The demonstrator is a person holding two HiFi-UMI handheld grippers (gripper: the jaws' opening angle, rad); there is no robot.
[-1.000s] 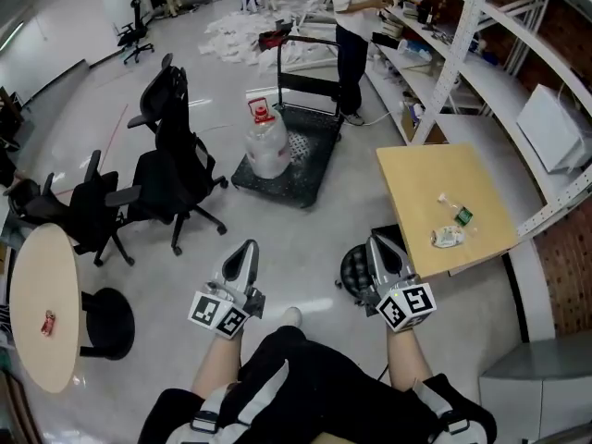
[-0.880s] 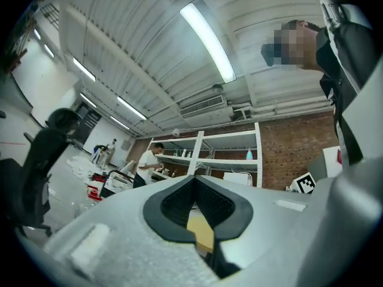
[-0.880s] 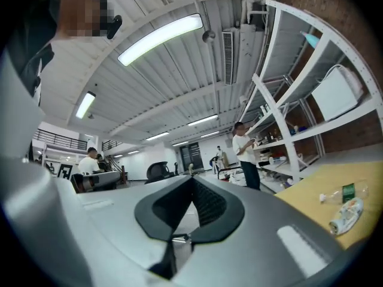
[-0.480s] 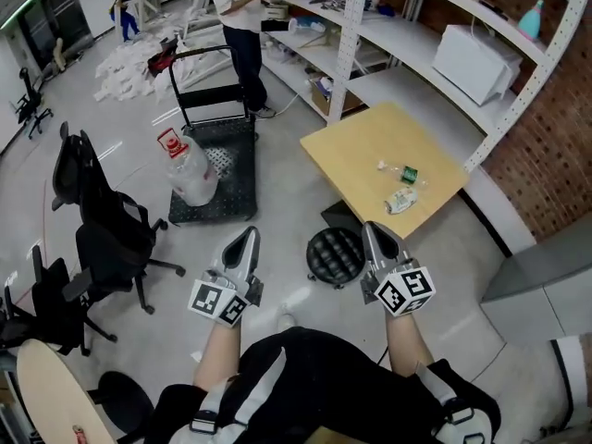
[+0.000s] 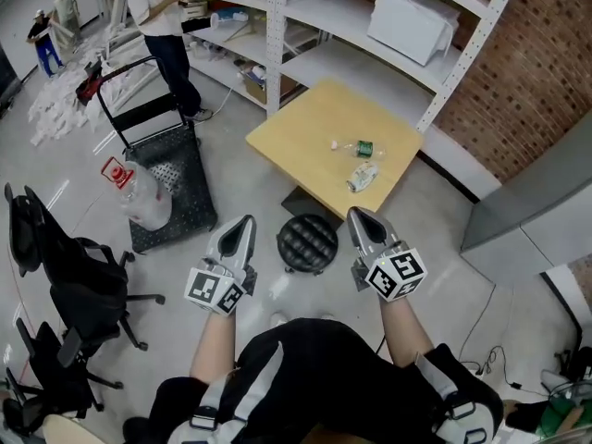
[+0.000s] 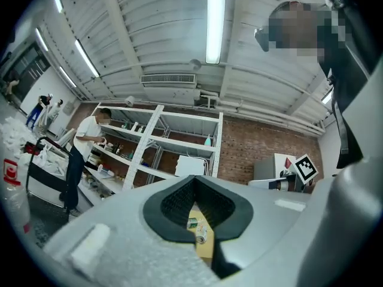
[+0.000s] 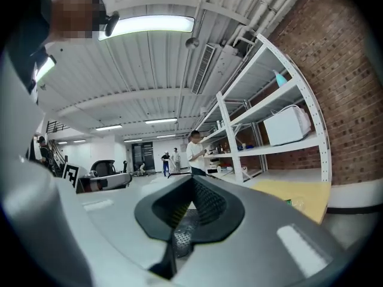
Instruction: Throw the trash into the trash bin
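The left gripper (image 5: 242,225) and right gripper (image 5: 359,218) both have closed jaws and hold nothing. The trash (image 5: 363,178) lies on the table (image 5: 296,141), just beyond the bin (image 5: 308,241). It is better to open the right jaws before reaching and to approach low.

A light wooden tabletop (image 5: 296,141) carries a crumpled plastic bottle (image 5: 363,178) and, just beside it, clear green-labelled trash (image 5: 362,148), both near one edge.
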